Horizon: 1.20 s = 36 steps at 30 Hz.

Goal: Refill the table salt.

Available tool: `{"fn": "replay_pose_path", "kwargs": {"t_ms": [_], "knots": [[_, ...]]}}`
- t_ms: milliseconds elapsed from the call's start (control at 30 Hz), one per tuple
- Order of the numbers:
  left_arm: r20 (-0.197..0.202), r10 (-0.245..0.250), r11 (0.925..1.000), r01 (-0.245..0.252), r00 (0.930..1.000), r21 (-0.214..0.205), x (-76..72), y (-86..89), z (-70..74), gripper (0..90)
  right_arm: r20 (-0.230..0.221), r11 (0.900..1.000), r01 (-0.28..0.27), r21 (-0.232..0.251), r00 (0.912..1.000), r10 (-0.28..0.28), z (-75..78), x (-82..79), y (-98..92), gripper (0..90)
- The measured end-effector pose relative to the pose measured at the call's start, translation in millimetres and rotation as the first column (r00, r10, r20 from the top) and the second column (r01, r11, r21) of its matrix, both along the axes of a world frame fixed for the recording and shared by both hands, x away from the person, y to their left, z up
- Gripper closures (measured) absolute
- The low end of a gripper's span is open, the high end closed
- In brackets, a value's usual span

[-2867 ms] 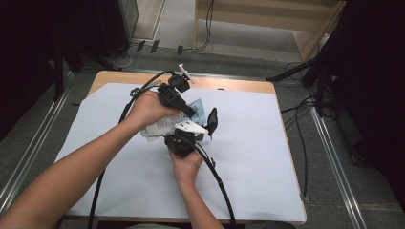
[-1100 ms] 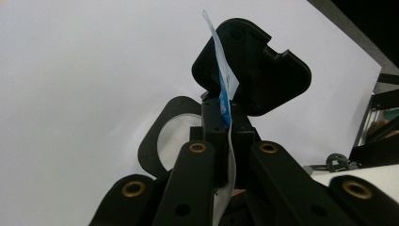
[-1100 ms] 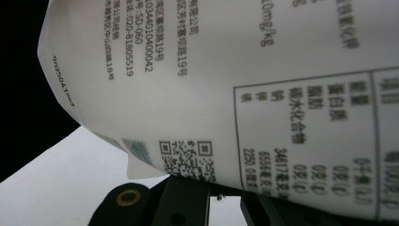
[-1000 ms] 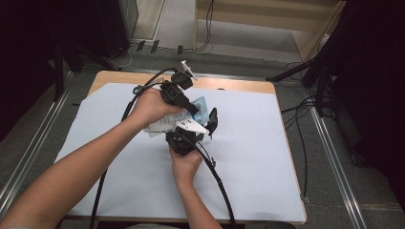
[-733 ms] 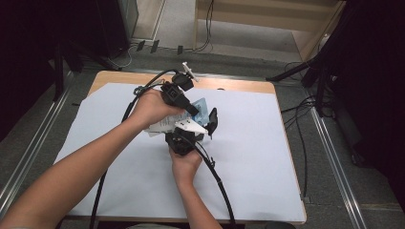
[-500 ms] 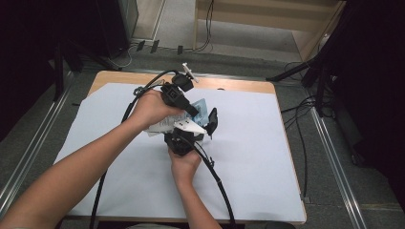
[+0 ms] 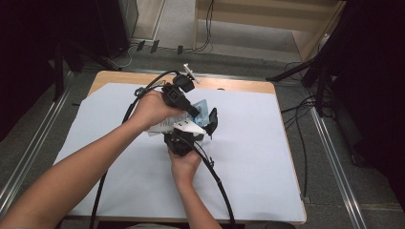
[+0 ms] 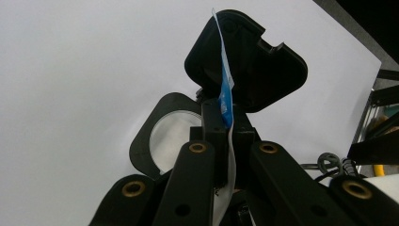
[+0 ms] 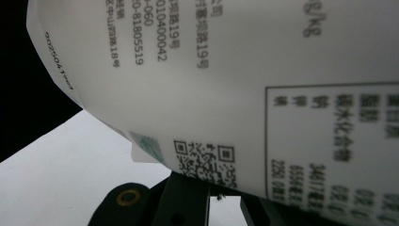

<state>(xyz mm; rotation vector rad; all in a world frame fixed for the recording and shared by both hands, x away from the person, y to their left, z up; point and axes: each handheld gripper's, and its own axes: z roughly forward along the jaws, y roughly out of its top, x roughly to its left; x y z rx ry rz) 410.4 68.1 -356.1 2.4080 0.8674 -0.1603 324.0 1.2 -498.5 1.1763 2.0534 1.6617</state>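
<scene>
A thin packet [image 7: 191,125], white with a blue top, is held above the middle of the table between both grippers. My left gripper [image 7: 195,113] comes in from the upper left and is shut on it. In the left gripper view the packet's [image 8: 226,87] blue edge stands upright, pinched between the left gripper's [image 8: 225,113] tips, with black parts of the other gripper [image 8: 249,56] behind it. My right gripper [image 7: 203,131] points up from below. In its view the packet's [image 9: 235,94] printed white back with a QR code hangs right above the right gripper [image 9: 223,200], its lower edge between the closed jaws.
A white sheet [image 7: 267,143] covers the wooden table [image 7: 239,85]. Black cables [image 7: 219,183] trail from both grippers toward the near edge and the far left. Metal rails [image 7: 334,157] run along the floor on either side. A wooden shelf unit [image 7: 267,16] stands beyond the table.
</scene>
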Motion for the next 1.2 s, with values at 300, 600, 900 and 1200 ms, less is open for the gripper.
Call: {"fn": "replay_pose_path", "kwargs": {"t_ms": [300,600,900,1200], "knots": [[-0.007,0.000,1.0000,0.000,1.0000,0.000,1.4,-2.5,1.4,90.0,0.006,0.9999,-0.006,0.010,1.0000,0.006,3.6,-0.9,-0.6,90.0],[-0.006,0.002,1.0000,-0.002,1.0000,-0.007,2.2,-1.8,1.1,90.0,0.012,1.0000,-0.006,0.000,0.9999,0.006,4.2,-0.2,-1.0,90.0],[-0.007,-0.002,1.0000,0.002,1.0000,-0.009,2.1,-1.8,1.6,90.0,0.008,0.9999,-0.006,0.010,0.9999,0.006,4.8,-0.6,-1.0,90.0],[-0.011,0.000,1.0000,0.000,0.9999,-0.007,1.8,-3.5,0.6,90.0,0.002,0.9999,0.000,0.015,1.0000,0.000,4.7,-0.9,-1.3,90.0]]}}
